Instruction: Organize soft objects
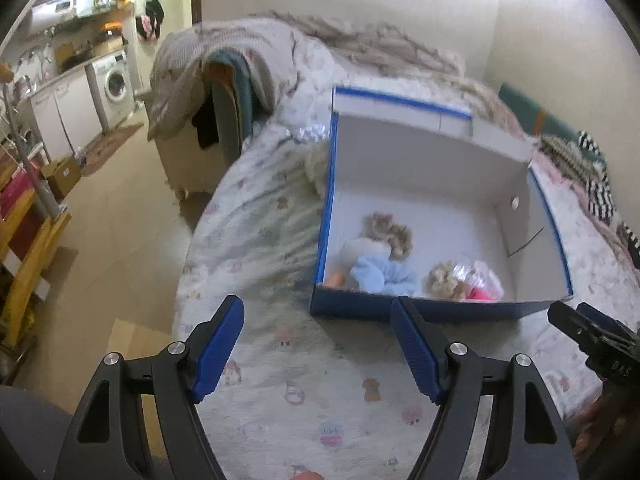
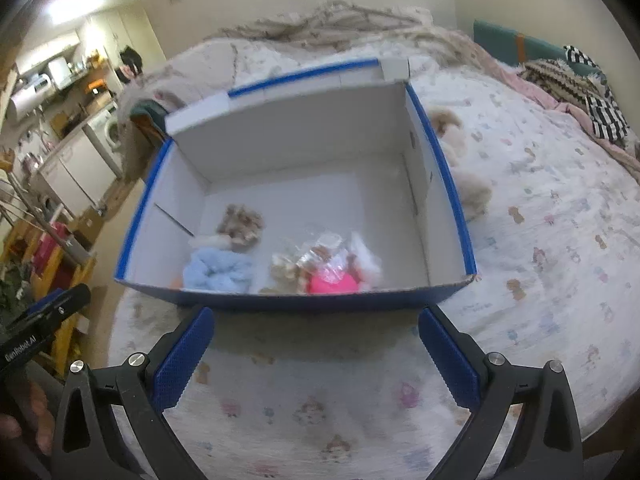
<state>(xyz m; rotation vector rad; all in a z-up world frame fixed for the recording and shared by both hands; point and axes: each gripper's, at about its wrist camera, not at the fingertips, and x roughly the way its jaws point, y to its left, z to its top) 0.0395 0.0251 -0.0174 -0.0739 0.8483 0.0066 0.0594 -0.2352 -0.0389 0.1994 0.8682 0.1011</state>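
Observation:
A blue cardboard box [image 1: 432,308] with a white inside stands open on the bed; it also shows in the right wrist view [image 2: 460,200]. In it lie a light blue fluffy item [image 1: 380,274] [image 2: 216,270], a beige curly item [image 1: 390,234] [image 2: 240,222], and a clear bag with a beige and pink item [image 1: 468,280] [image 2: 328,270]. A cream plush toy [image 2: 464,168] lies outside, against the box's right wall. My left gripper [image 1: 318,314] is open and empty before the box's near wall. My right gripper [image 2: 316,324] is open and empty there too.
The bed sheet [image 2: 560,240] is white with small prints. A striped cloth [image 2: 600,112] and blankets lie at the far right. A chair draped with clothes [image 1: 224,92] stands left of the bed, beyond it a washing machine [image 1: 114,86] and yellow wooden frame [image 1: 28,264].

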